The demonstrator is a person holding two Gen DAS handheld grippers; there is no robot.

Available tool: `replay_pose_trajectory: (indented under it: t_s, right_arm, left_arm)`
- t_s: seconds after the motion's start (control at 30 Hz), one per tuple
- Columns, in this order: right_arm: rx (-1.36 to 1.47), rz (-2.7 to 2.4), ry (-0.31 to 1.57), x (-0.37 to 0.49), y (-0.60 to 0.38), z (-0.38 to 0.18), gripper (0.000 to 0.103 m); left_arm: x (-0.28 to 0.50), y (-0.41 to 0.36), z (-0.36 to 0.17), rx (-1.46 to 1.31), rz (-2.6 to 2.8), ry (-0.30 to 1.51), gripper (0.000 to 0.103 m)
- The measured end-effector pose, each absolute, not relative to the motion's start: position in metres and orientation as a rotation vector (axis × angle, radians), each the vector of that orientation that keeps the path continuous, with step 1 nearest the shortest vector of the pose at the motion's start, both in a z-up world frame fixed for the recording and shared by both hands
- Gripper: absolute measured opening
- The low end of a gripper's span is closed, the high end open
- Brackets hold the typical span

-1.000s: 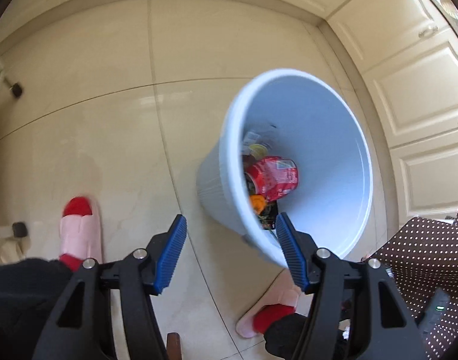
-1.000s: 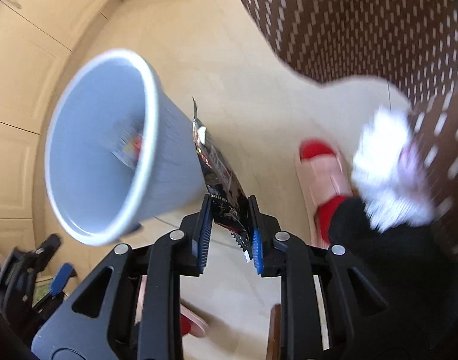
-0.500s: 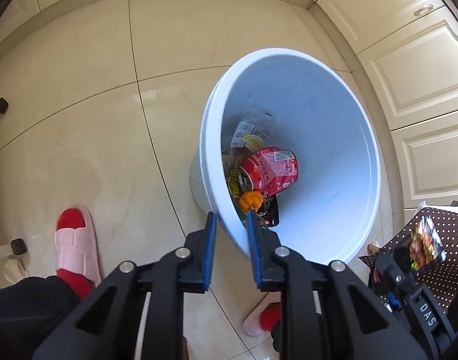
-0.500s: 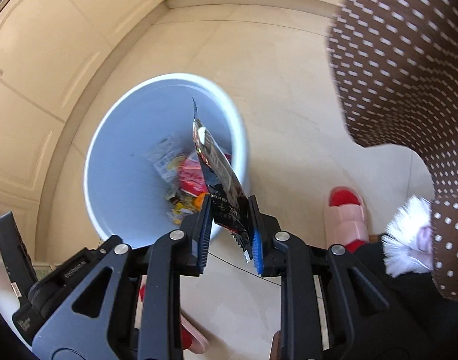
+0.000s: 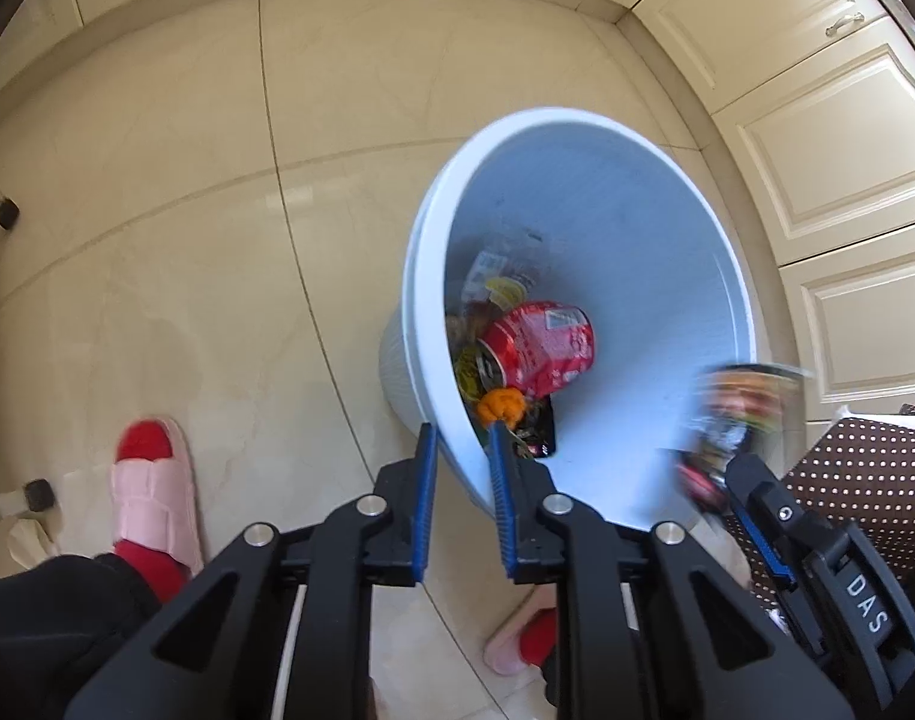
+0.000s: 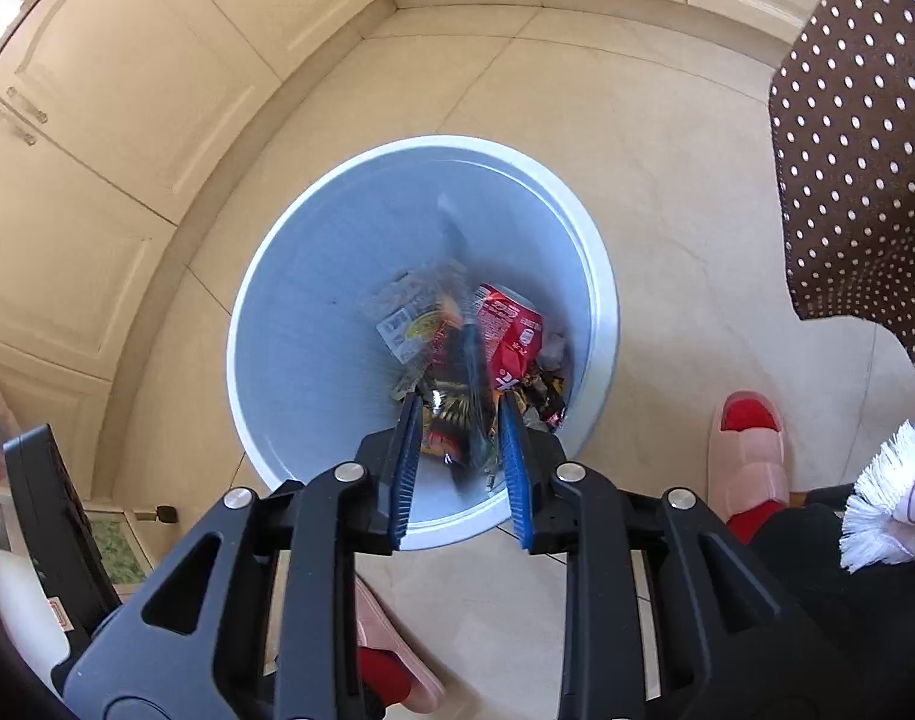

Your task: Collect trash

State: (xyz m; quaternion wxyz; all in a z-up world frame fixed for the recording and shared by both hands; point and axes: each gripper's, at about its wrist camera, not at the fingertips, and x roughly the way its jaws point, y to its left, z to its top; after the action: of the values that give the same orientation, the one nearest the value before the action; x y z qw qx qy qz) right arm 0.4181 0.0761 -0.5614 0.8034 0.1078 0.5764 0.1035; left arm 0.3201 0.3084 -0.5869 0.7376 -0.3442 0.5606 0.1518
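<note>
A pale blue trash bin (image 5: 667, 252) (image 6: 313, 324) stands on the tiled floor, tipped toward me. Inside lie a red soda can (image 5: 541, 345) (image 6: 511, 336), an orange scrap (image 5: 502, 405) and several wrappers. My left gripper (image 5: 462, 465) is shut on the bin's near rim. My right gripper (image 6: 460, 441) is over the bin with its jaws parted; a dark snack wrapper (image 6: 466, 354) hangs blurred between them, loose. The wrapper also shows blurred in the left wrist view (image 5: 736, 414), at my right gripper (image 5: 733, 480).
Cream cabinets (image 5: 817, 108) (image 6: 97, 120) line the wall behind the bin. A brown polka-dot cloth (image 6: 859, 138) hangs at the right. The person's pink slippers with red socks (image 5: 148, 498) (image 6: 748, 444) stand on either side of the bin.
My right gripper moved over the bin and opened, and the wrapper is slipping out of it. My left gripper closed on the bin rim and keeps hold of it.
</note>
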Motion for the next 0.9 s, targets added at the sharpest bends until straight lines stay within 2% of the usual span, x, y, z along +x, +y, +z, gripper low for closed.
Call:
replay_pose_trajectory:
  t_s: [0.03, 0.07, 0.17, 0.3, 0.53, 0.77, 0.9]
  right_arm:
    - [0.237, 0.229, 1.234, 0.418, 0.076, -0.561, 0.036]
    - [0.246, 0.232, 1.227, 0.418, 0.076, -0.559, 0.050]
    - [0.240, 0.229, 1.208, 0.419, 0.074, -0.550, 0.050]
    - [0.241, 0.219, 1.177, 0.418, 0.066, -0.527, 0.050]
    - [0.202, 0.244, 1.070, 0.406, 0.050, -0.462, 0.050]
    - [0.110, 0.236, 0.872, 0.369, 0.018, -0.363, 0.053]
    - [0.098, 0.198, 0.745, 0.343, -0.006, -0.302, 0.055]
  left_arm:
    - [0.320, 0.309, -0.586, -0.758, 0.331, 1.227, 0.016]
    - [0.320, 0.310, -0.585, -0.769, 0.324, 1.226, 0.016]
    - [0.316, 0.312, -0.578, -0.786, 0.344, 1.216, 0.018]
    - [0.312, 0.315, -0.559, -0.786, 0.361, 1.188, 0.041]
    - [0.309, 0.310, -0.481, -0.705, 0.351, 1.070, 0.063]
    - [0.301, 0.282, -0.371, -0.547, 0.250, 0.912, 0.068]
    - [0.282, 0.254, -0.306, -0.445, 0.187, 0.803, 0.075]
